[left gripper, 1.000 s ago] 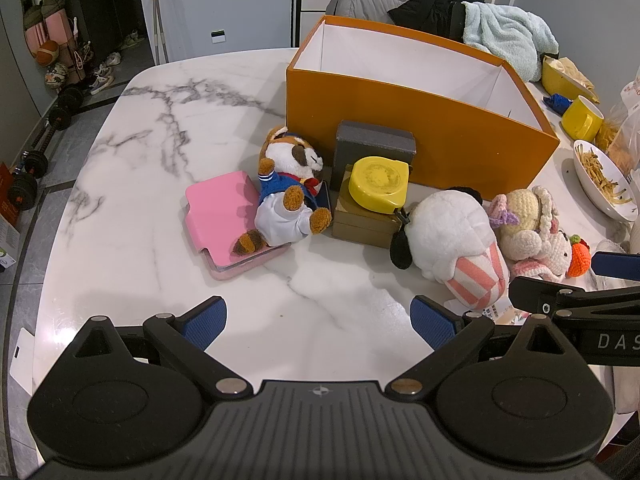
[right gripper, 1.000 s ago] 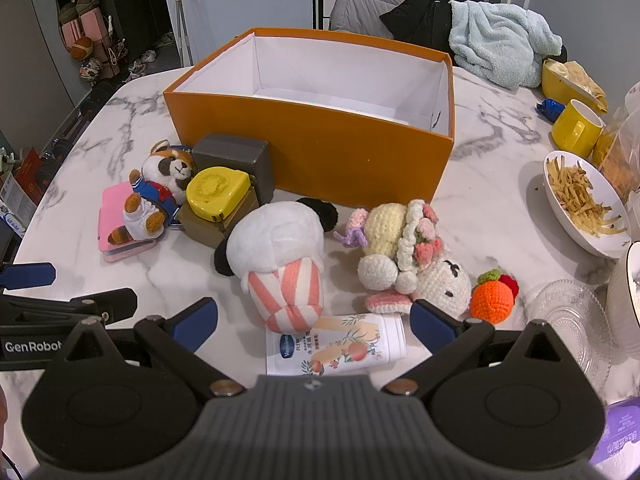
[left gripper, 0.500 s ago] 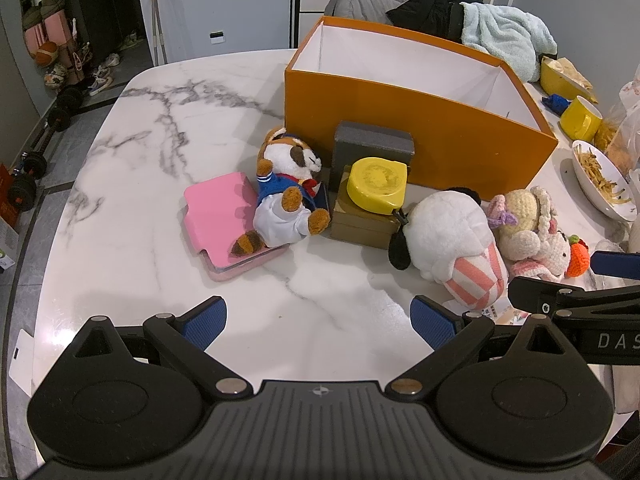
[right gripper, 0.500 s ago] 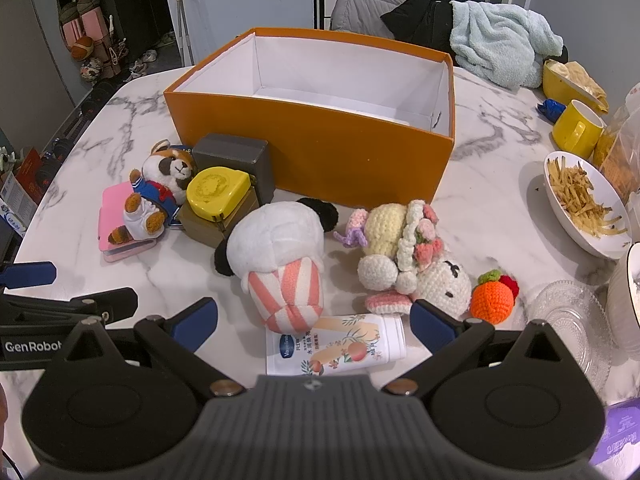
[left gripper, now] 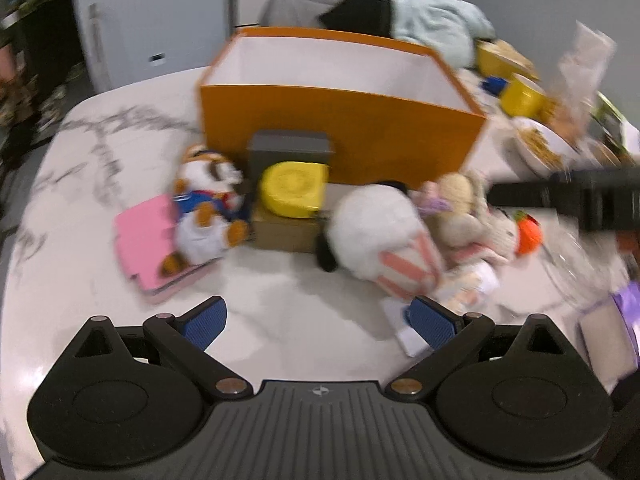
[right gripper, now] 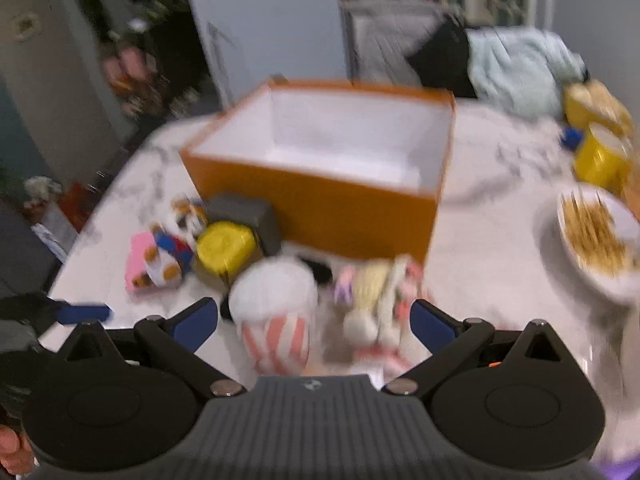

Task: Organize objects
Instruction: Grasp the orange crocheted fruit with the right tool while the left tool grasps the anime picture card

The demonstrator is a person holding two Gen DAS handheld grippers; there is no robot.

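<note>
While the orange box [right gripper: 320, 200] stands unfilled and the striped plush [right gripper: 276, 320], crochet doll [right gripper: 376, 300] and fox toy [left gripper: 204, 208] crowd the marble table [left gripper: 80, 248] before it, my left gripper [left gripper: 316, 318] and right gripper [right gripper: 314, 320] gape wide, holding nothing.

Setting: a lived-in home, dining or living area. We log the evidence as follows. A white marble-veined table [left gripper: 80, 208] with a rounded left edge. Along its right edge, a white bowl of fried snacks [right gripper: 596, 236], a yellow mug [right gripper: 598, 158] and a yellow bowl [left gripper: 502, 58] of food. Behind the far edge, a chair piled with clothing: a grey jacket [left gripper: 300, 0], a black garment [left gripper: 364, 12] and a pale blue fleece [right gripper: 520, 64]. We note plush toys [left gripper: 208, 208] lying mid-table before an orange storage box [left gripper: 360, 136]. At the far left, blurred dark shelving [right gripper: 132, 64] holding household clutter; items on it cannot be identified.
</note>
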